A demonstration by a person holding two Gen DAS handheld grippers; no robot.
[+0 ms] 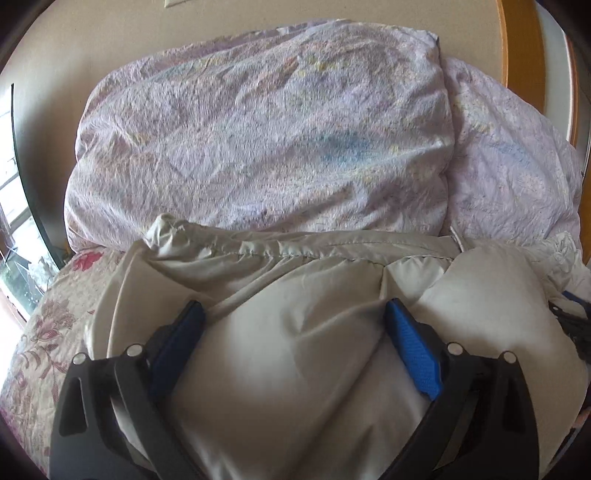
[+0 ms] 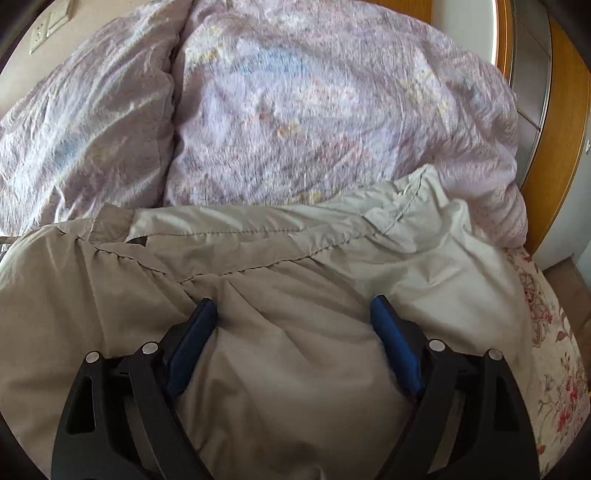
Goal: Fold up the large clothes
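Left wrist view: the left gripper point(image 1: 293, 314) is angled down over the pale jacket point(image 1: 295, 332) on the bed, jaws spread wide, nothing clamped. A fold appears just laid; pressing or regrasping is judged next.

Right wrist view: the right gripper point(image 2: 293, 312) is likewise spread over the jacket point(image 2: 258, 295), near the lilac quilt point(image 2: 295, 110) beyond.

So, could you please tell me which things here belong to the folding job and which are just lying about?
Job:
- beige jacket
- left gripper, open over the jacket
- right gripper, open over the jacket

Lying about:
- lilac duvet, bunched behind the jacket
- floral bedspread underneath
- wall sockets
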